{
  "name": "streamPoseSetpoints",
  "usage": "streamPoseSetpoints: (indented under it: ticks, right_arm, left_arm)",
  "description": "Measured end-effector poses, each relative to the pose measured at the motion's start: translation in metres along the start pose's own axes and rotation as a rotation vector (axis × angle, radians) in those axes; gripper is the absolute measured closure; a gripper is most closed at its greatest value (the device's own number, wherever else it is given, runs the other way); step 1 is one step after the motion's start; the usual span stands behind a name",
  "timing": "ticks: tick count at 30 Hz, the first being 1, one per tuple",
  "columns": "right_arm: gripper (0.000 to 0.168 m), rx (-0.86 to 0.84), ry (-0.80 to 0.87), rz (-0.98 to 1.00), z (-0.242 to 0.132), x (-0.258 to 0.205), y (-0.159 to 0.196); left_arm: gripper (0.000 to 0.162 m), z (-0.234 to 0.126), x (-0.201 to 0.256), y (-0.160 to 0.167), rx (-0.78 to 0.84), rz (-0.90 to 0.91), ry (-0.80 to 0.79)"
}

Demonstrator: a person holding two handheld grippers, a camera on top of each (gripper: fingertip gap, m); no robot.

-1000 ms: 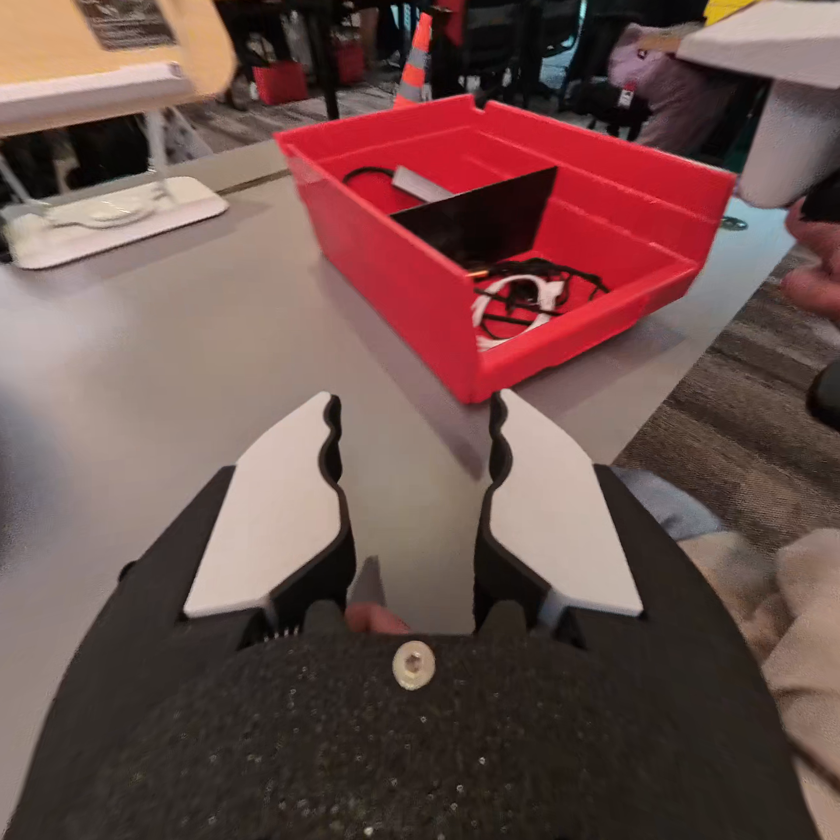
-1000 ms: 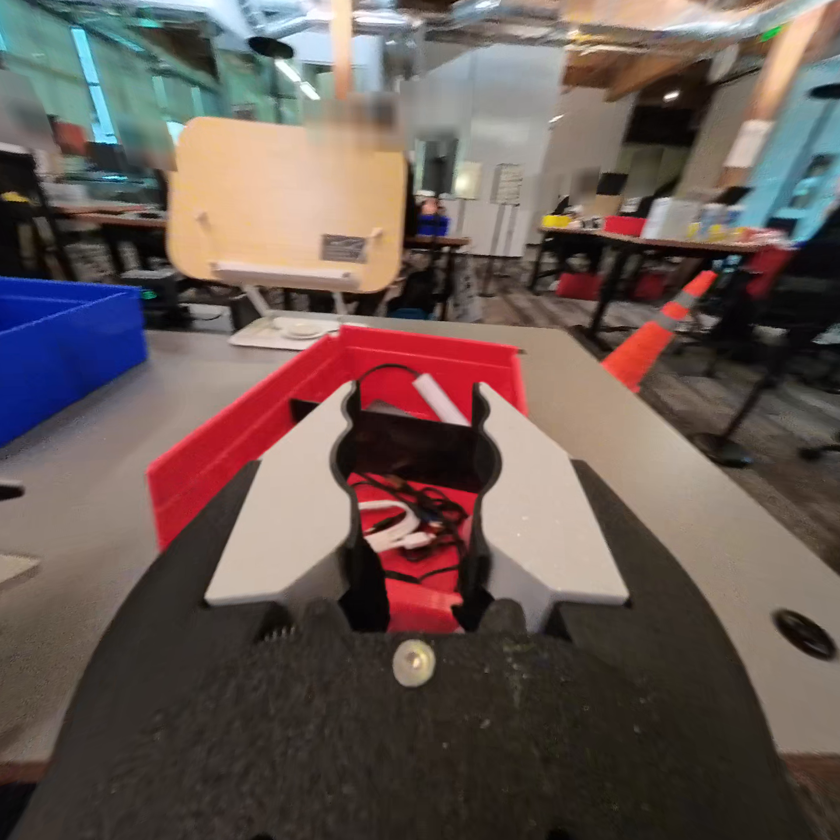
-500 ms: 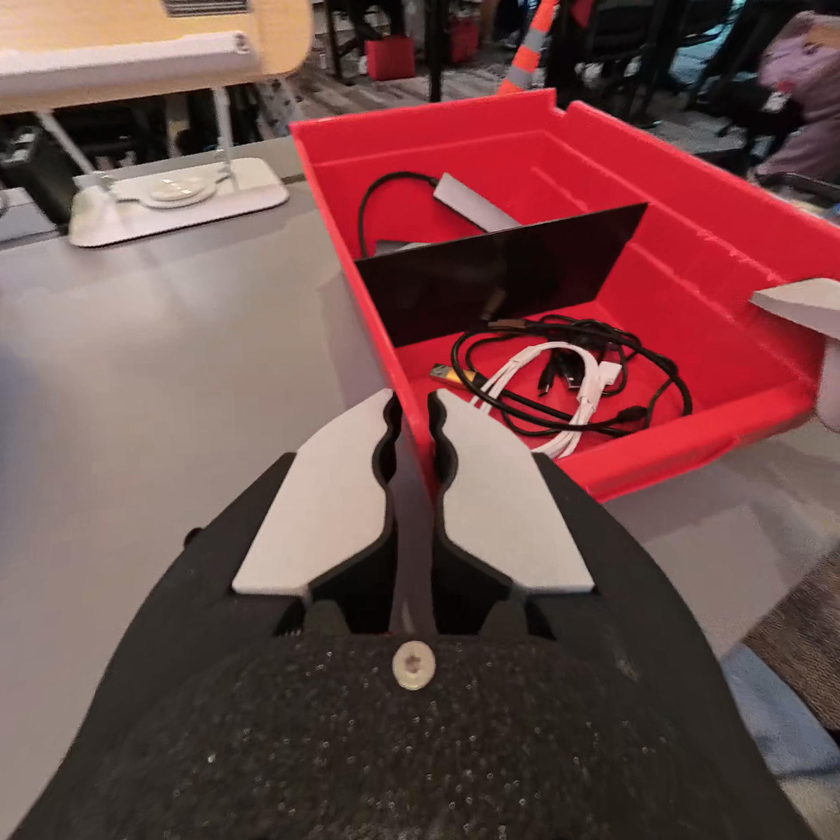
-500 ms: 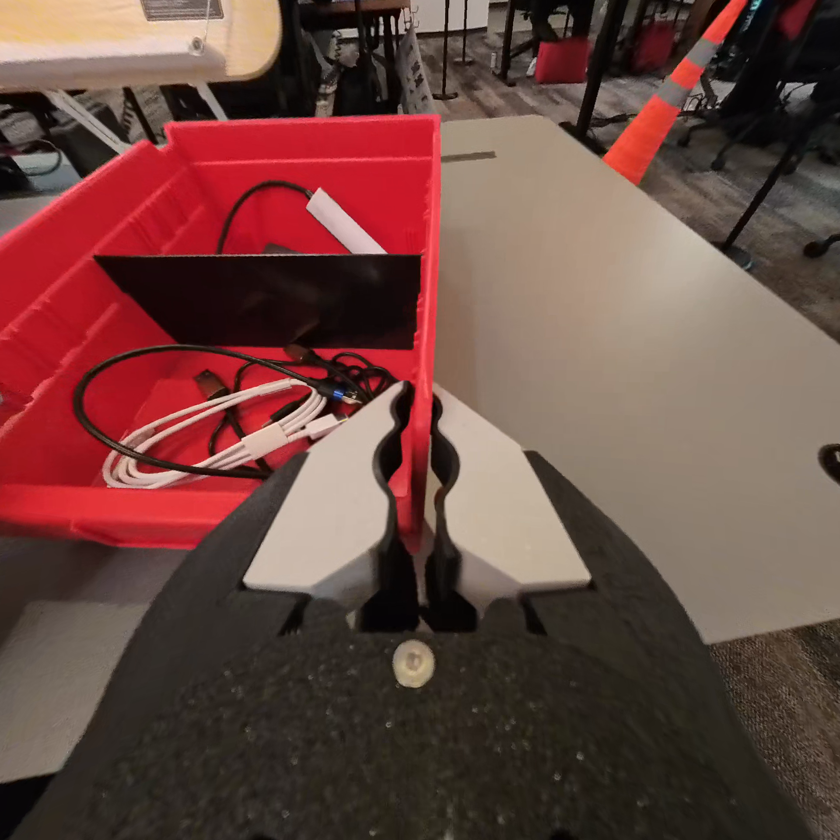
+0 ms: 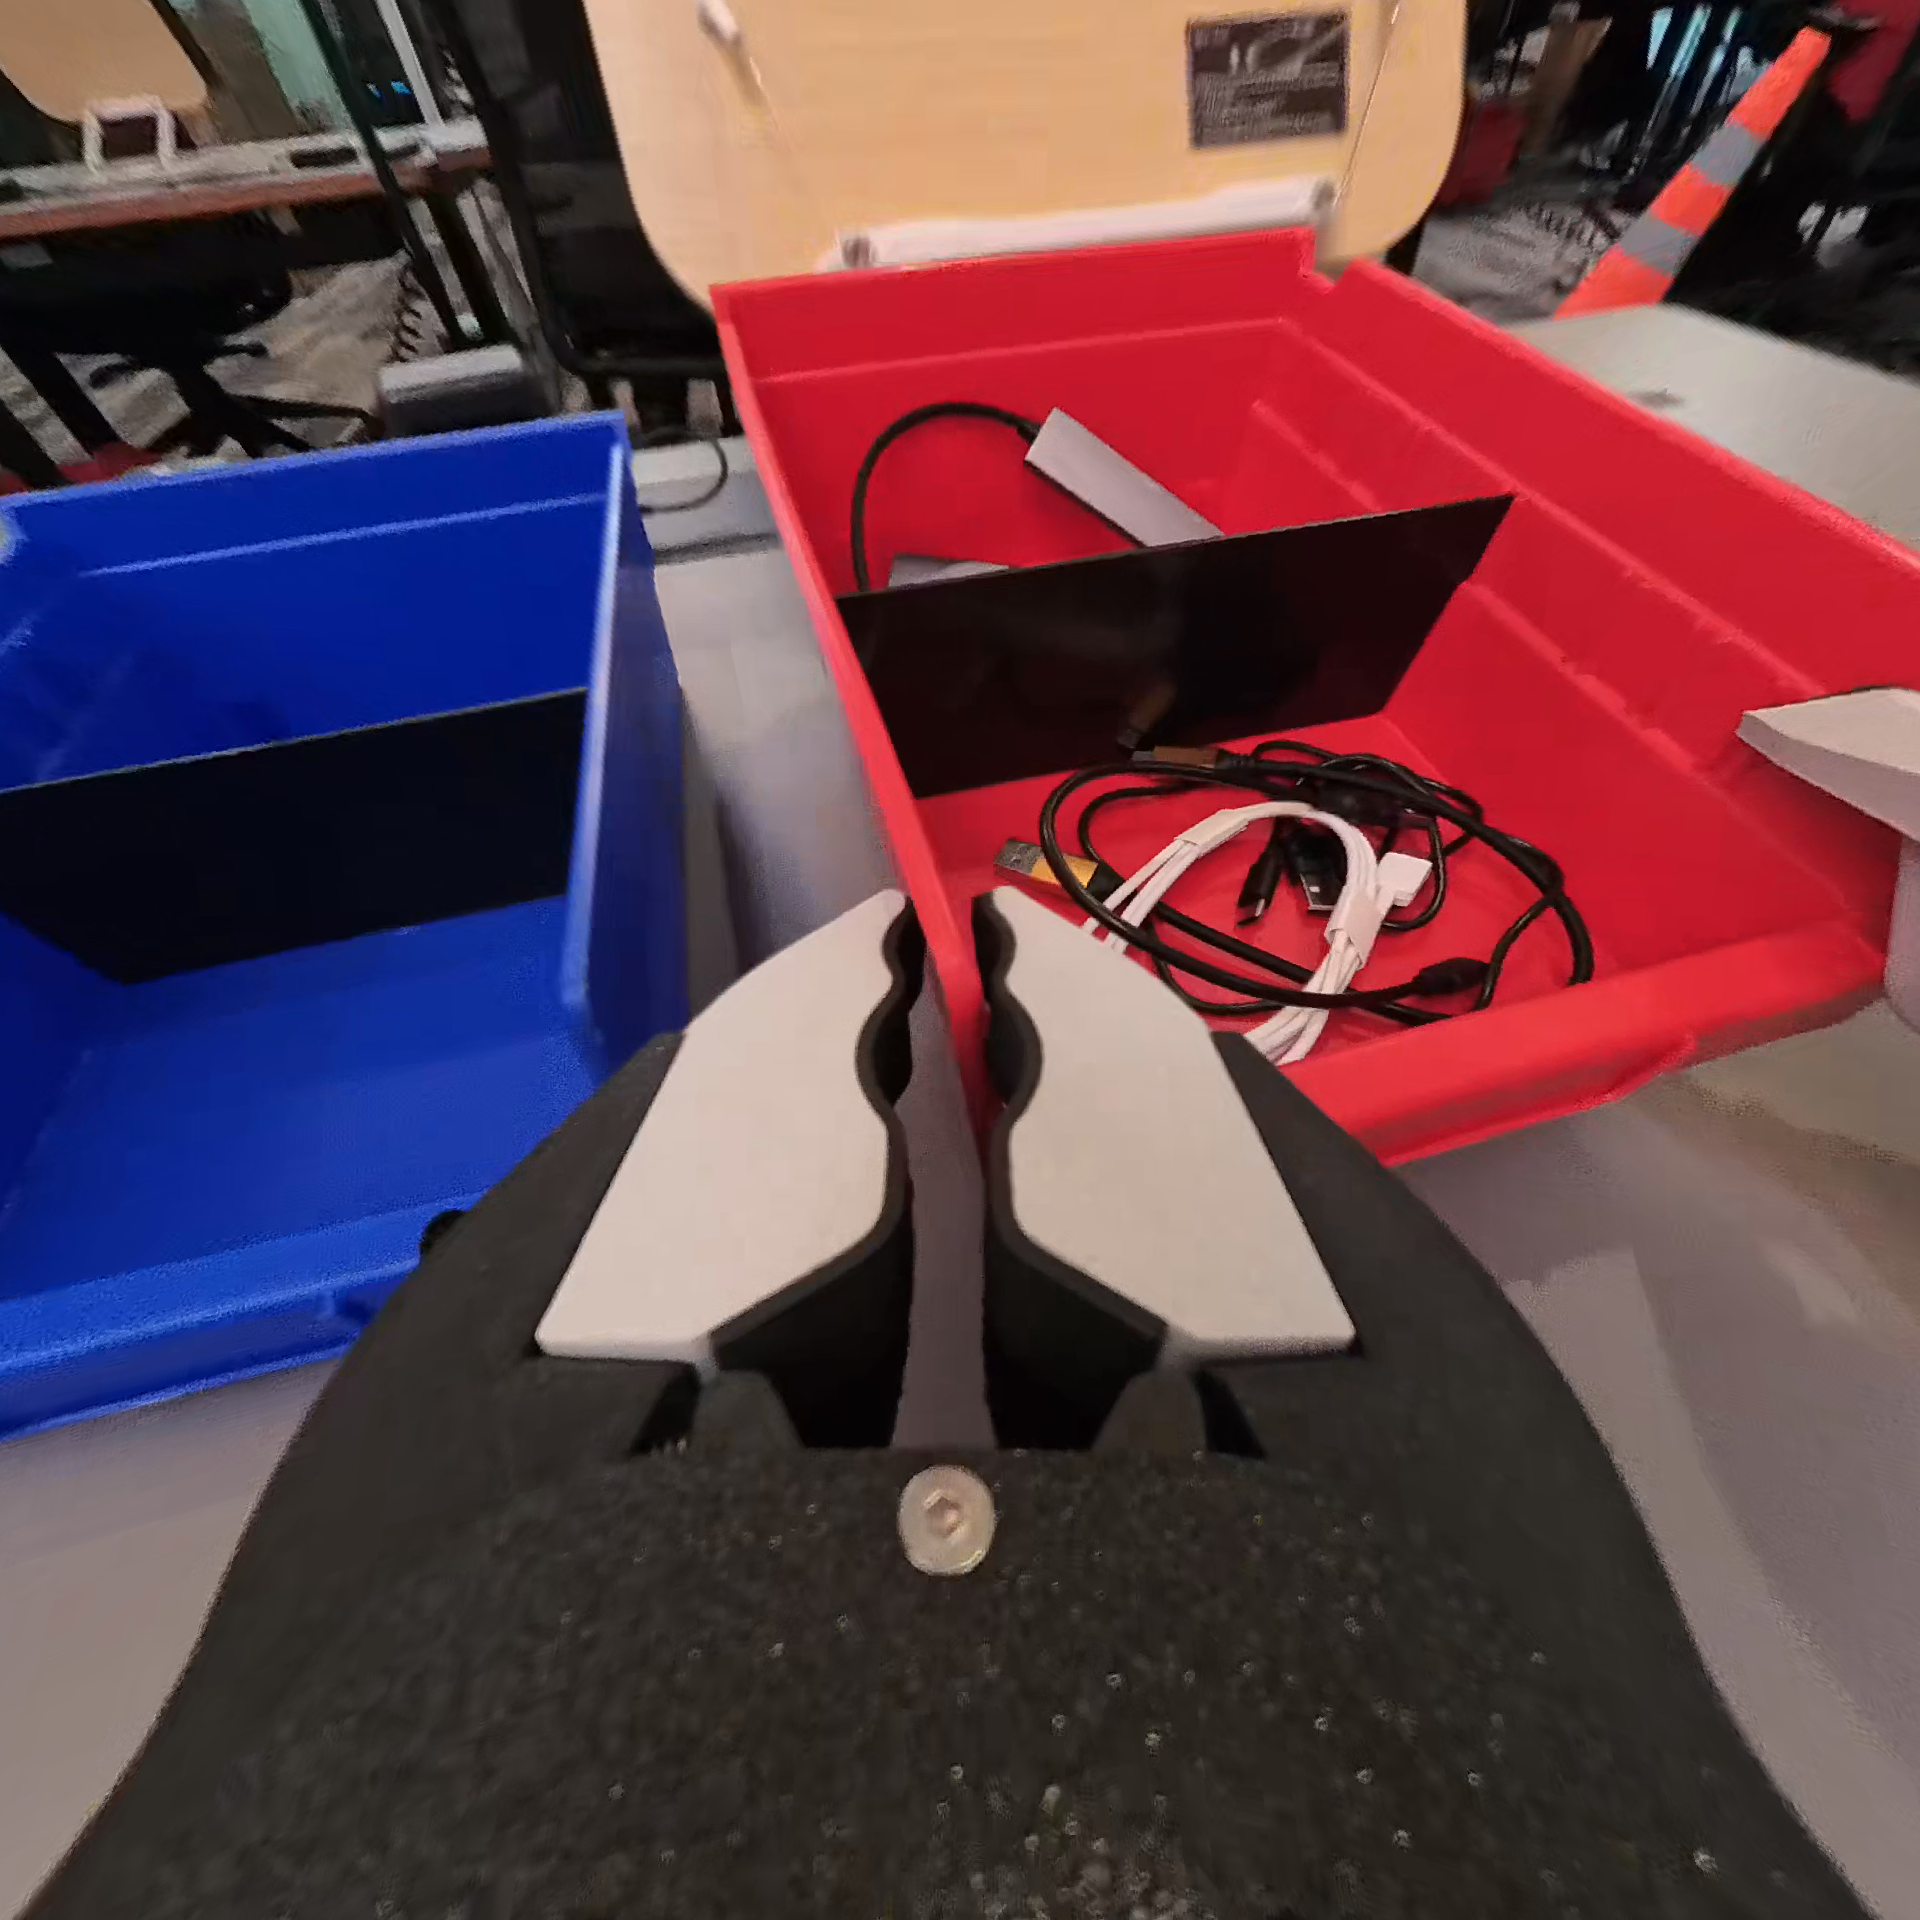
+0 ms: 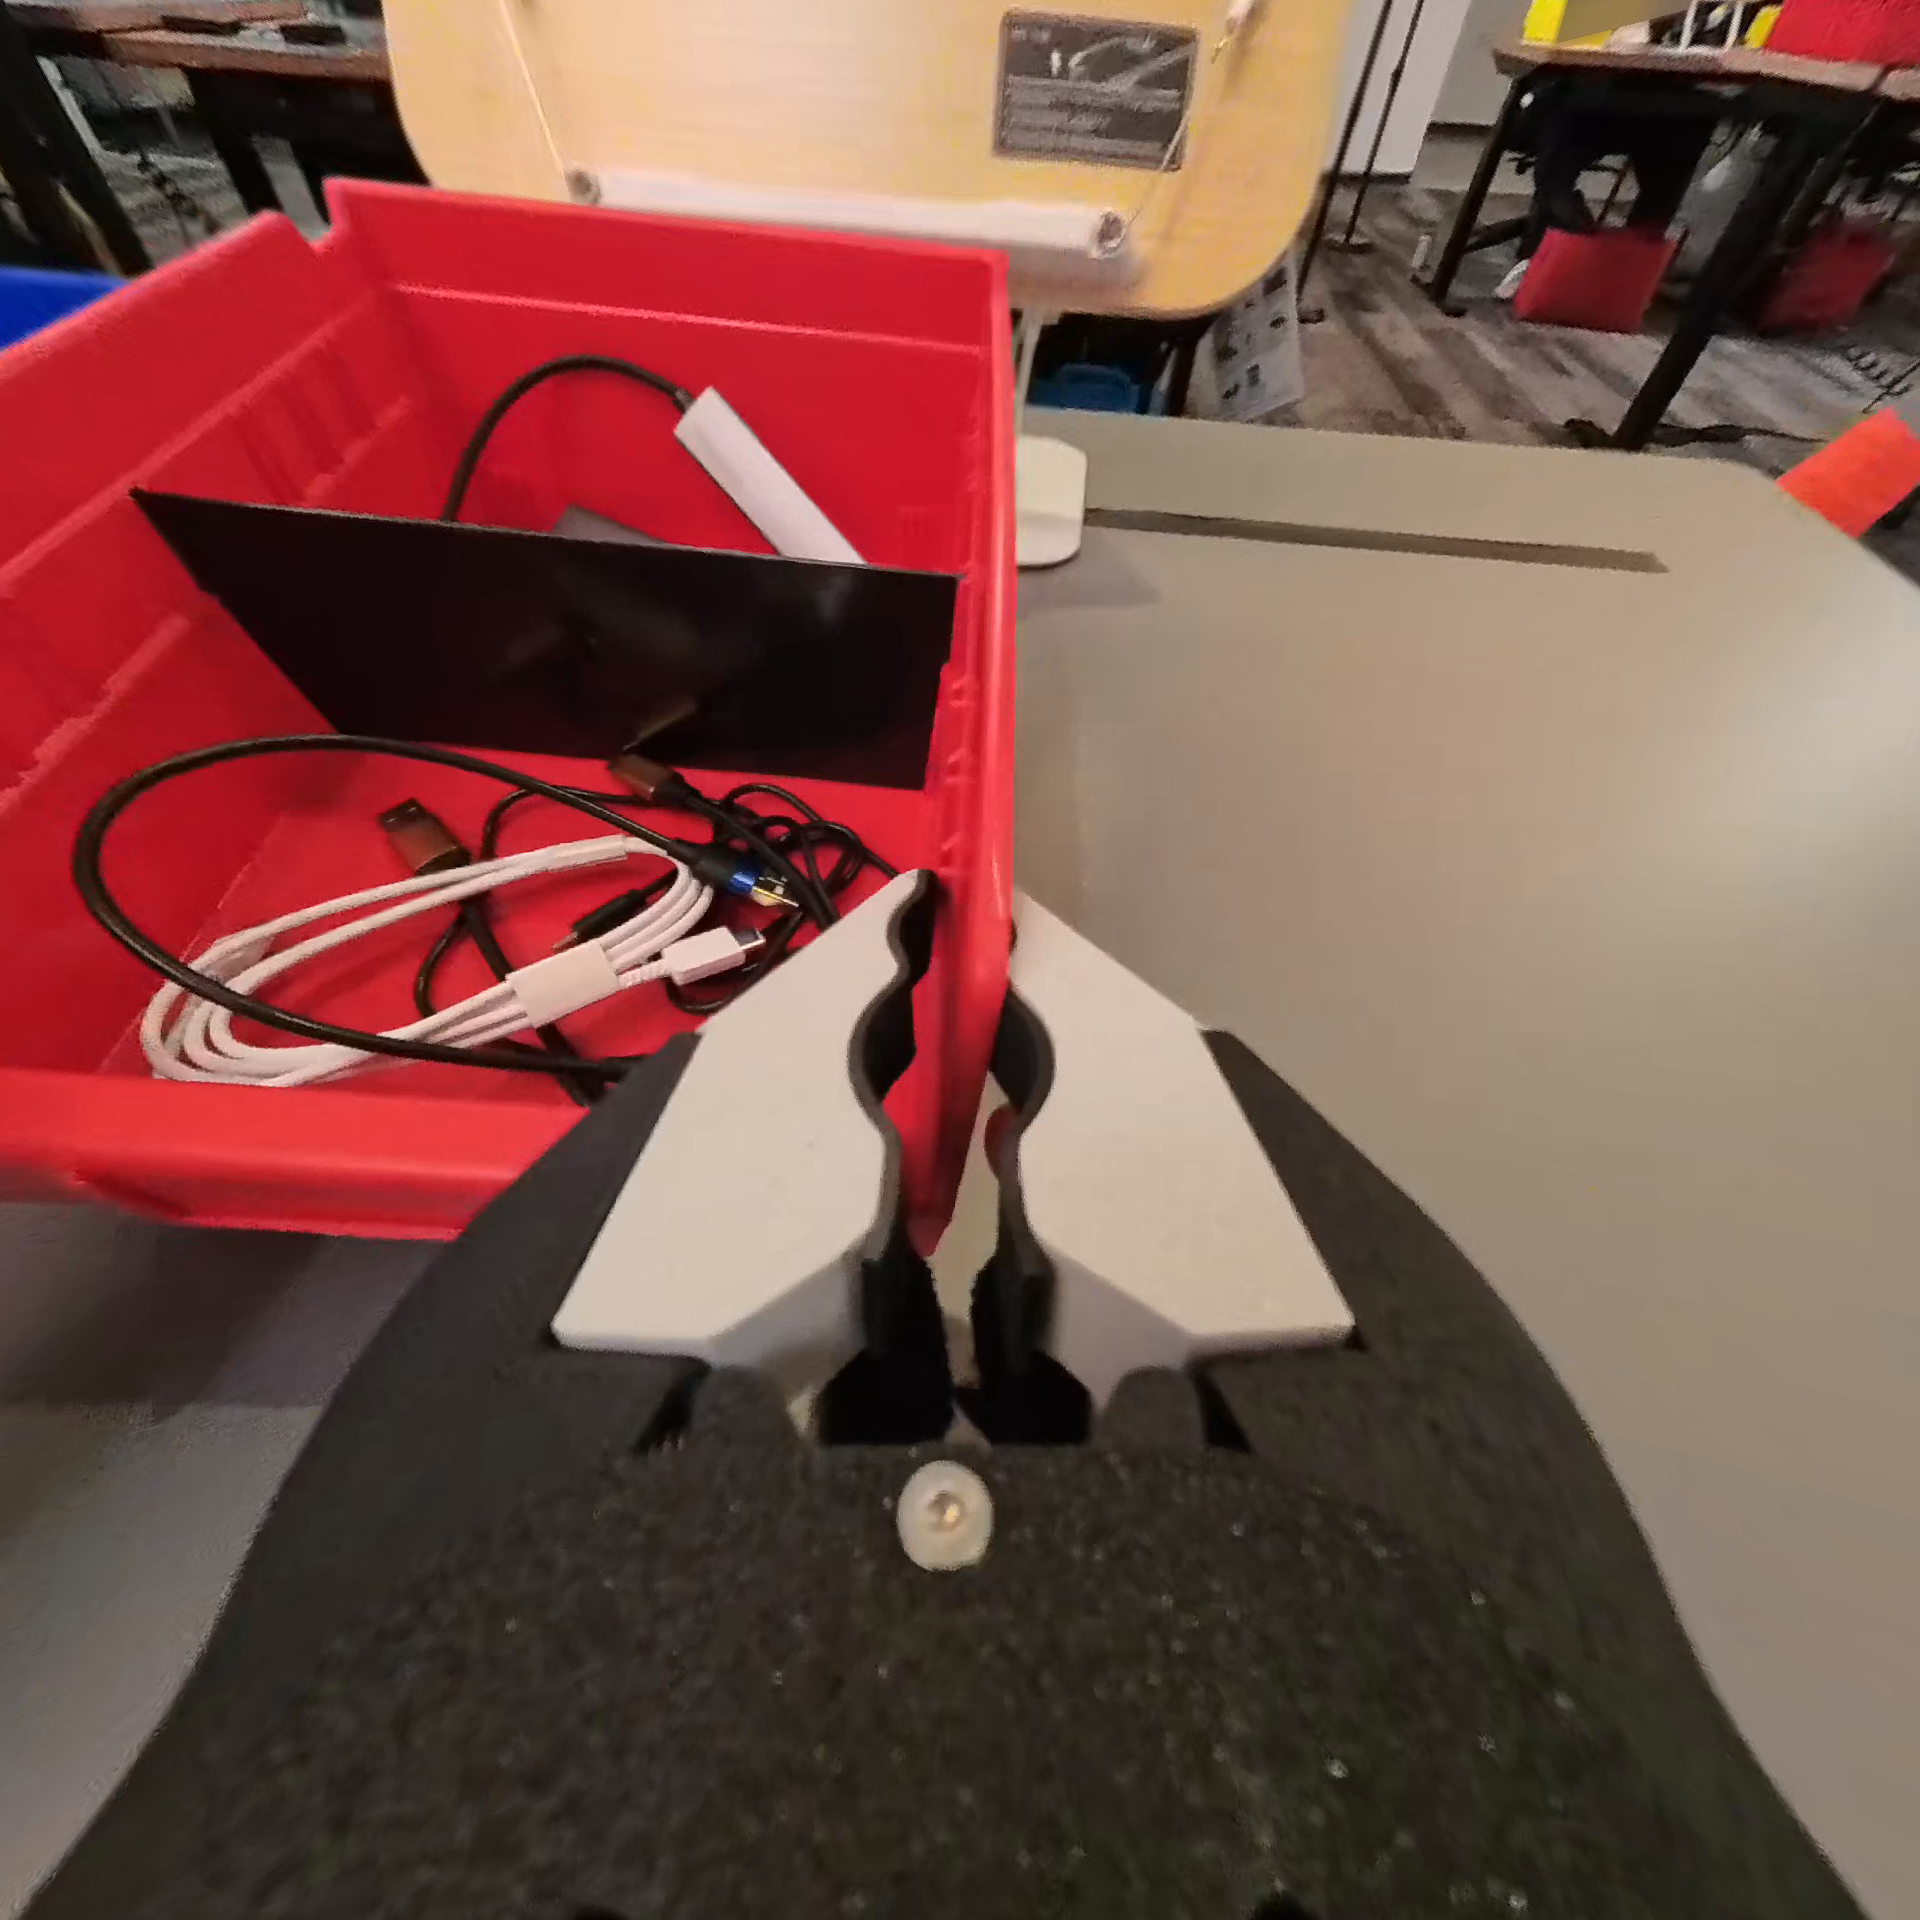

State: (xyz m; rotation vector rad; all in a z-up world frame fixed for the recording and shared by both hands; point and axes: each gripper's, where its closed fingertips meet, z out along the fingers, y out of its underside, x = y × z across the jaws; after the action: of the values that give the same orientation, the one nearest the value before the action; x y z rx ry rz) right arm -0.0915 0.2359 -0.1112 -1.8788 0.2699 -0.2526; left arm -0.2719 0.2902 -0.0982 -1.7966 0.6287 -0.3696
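Note:
A red bin (image 5: pixel 1558 1070) stands on the grey table. My left gripper (image 5: pixel 945 914) is shut on the bin's left wall near its front corner. My right gripper (image 6: pixel 966 894) is shut on the bin's right wall (image 6: pixel 987 644) near the front; its finger also shows at the right edge of the left wrist view (image 5: pixel 1849 748). A black divider (image 5: pixel 1143 644) splits the bin. In front of it lie tangled black and white cables (image 5: pixel 1330 894), which also show in the right wrist view (image 6: pixel 436 966). Behind it lies a grey hub with a black cord (image 5: pixel 1112 488).
A blue bin (image 5: pixel 312 935) with its own dark divider stands just left of the red bin, a narrow gap between them. A wooden board on a white stand (image 6: pixel 883 114) rises behind the red bin. An orange cone (image 5: pixel 1704 177) stands beyond the table. Bare table (image 6: pixel 1507 831) lies to the right. The tips of one gripper are about 20 cm away from the tips of the other.
Both grippers closed on the red bin's side walls. The bin has since shifted left with them, so it now stands beside the blue bin and in front of the wooden board.

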Motion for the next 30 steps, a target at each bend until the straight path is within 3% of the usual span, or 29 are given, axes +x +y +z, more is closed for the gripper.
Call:
streamPoseSetpoints:
  ticks: [4,6,8,10,14,18,20,22,25,27,28,30]
  right_arm:
    - [0.164,-0.021,-0.071,-0.018,0.006,-0.011,0.012]
    - [0.164,-0.024,-0.090,-0.038,0.003,-0.011,0.014]
    - [0.161,-0.001,-0.139,-0.039,-0.006,-0.013,0.016]
    - [0.153,0.034,-0.184,-0.058,-0.020,-0.014,0.014]
    - [0.148,0.129,-0.178,-0.034,-0.051,-0.001,0.000]
    - [0.147,0.268,-0.175,0.155,-0.075,0.002,-0.024]
    - [0.146,0.356,-0.223,0.160,-0.087,-0.015,-0.035]
    - [0.147,0.396,-0.299,0.051,-0.095,-0.047,-0.037]
    - [0.150,0.330,-0.336,-0.076,-0.093,-0.086,-0.015]
    - [0.150,0.288,-0.412,-0.096,-0.099,-0.112,-0.001]
    - [0.150,0.274,-0.445,-0.103,-0.104,-0.123,0.004]
    - [0.150,0.267,-0.518,-0.137,-0.117,-0.144,0.012]
  left_arm:
    - [0.150,0.011,-0.010,0.021,-0.062,-0.002,0.075]
    - [0.133,0.008,-0.002,0.019,-0.064,-0.044,0.151]
    - [0.117,-0.002,0.002,0.008,-0.027,-0.080,0.192]
    - [0.119,-0.023,-0.014,-0.017,0.109,-0.134,0.152]
    - [0.122,-0.059,-0.122,-0.045,0.213,-0.193,-0.159]
    - [0.104,-0.079,-0.249,-0.021,0.110,-0.103,-0.468]
    - [0.106,-0.077,-0.274,0.001,0.044,-0.079,-0.462]
    - [0.104,-0.058,-0.266,0.030,-0.067,-0.137,-0.281]
    - [0.122,-0.040,-0.273,0.051,-0.104,-0.213,-0.247]
    - [0.134,-0.030,-0.275,0.054,-0.096,-0.217,-0.241]
    - [0.151,-0.026,-0.269,0.054,-0.101,-0.204,-0.199]
    - [0.159,-0.026,-0.260,0.055,-0.122,-0.192,-0.155]
